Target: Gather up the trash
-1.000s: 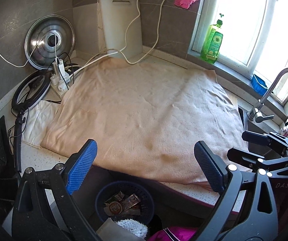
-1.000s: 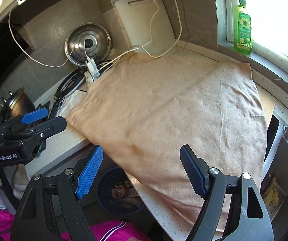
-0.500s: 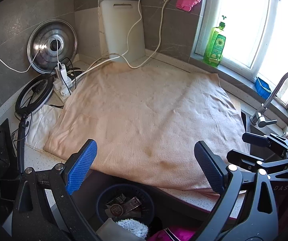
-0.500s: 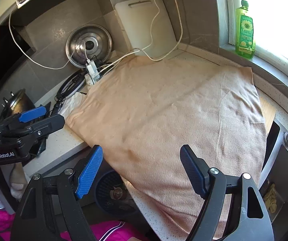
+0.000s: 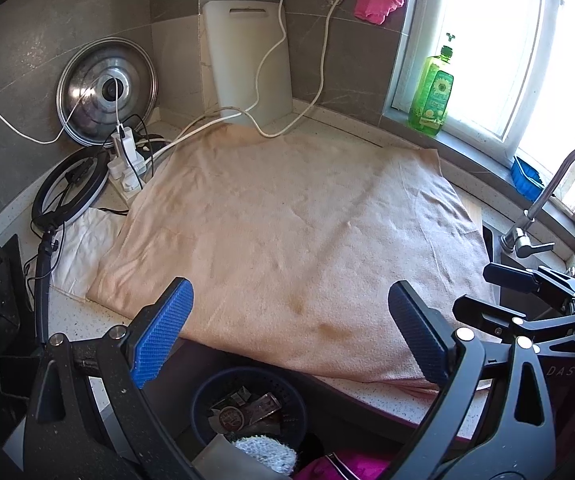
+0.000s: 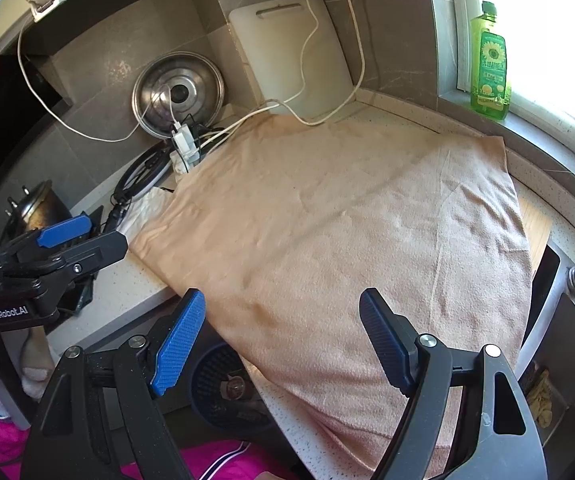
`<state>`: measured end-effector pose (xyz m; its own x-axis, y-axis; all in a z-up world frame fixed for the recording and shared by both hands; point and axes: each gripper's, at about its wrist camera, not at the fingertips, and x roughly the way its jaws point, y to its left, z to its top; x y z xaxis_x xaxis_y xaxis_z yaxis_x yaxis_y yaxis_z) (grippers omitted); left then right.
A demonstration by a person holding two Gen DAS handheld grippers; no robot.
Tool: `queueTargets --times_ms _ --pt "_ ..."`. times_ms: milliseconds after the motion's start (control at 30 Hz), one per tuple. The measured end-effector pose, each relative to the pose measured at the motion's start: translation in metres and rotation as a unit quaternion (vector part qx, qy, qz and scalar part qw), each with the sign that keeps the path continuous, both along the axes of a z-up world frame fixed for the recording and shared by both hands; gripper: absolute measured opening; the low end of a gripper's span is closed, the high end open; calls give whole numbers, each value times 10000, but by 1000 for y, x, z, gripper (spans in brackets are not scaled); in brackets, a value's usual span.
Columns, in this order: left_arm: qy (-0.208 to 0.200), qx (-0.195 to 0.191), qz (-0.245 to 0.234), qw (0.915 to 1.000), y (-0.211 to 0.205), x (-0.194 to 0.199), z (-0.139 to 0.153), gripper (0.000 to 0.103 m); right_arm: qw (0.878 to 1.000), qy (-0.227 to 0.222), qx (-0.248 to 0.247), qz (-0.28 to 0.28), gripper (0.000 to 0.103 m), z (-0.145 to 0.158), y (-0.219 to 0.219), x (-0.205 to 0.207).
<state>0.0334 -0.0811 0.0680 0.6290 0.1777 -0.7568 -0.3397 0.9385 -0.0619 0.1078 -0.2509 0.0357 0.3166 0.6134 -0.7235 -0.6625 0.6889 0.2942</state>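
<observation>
Left claw (image 5: pixel 291 336) view alone shows wrappers (image 5: pixel 243 412) filling bin (image 5: pixel 203 396).

My left wrist view looks steeply down from the counter's near edge, over the beige towel (image 5: pixel 295 240) toward the corner and window. My right wrist view sits just beside it, angled more leftward. Both share the towel, cutting board (image 6: pixel 295 56) and bin (image 5: pixel 247 404).
</observation>
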Motion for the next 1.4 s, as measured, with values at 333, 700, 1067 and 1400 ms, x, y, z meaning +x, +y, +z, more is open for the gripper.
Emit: queueTargets --times_ms 333,700,1067,1400 --pt "2 0 161 9999 3 1 -1 100 10000 68 -25 34 79 -3 4 4" --pt "4 16 154 9999 4 2 -1 100 9999 91 -15 42 79 -5 6 6" --pt "18 23 200 9998 8 0 -3 100 9999 125 -13 22 79 -7 6 6" --pt "16 54 286 9996 11 -4 -7 100 9999 147 -30 31 79 -9 7 5"
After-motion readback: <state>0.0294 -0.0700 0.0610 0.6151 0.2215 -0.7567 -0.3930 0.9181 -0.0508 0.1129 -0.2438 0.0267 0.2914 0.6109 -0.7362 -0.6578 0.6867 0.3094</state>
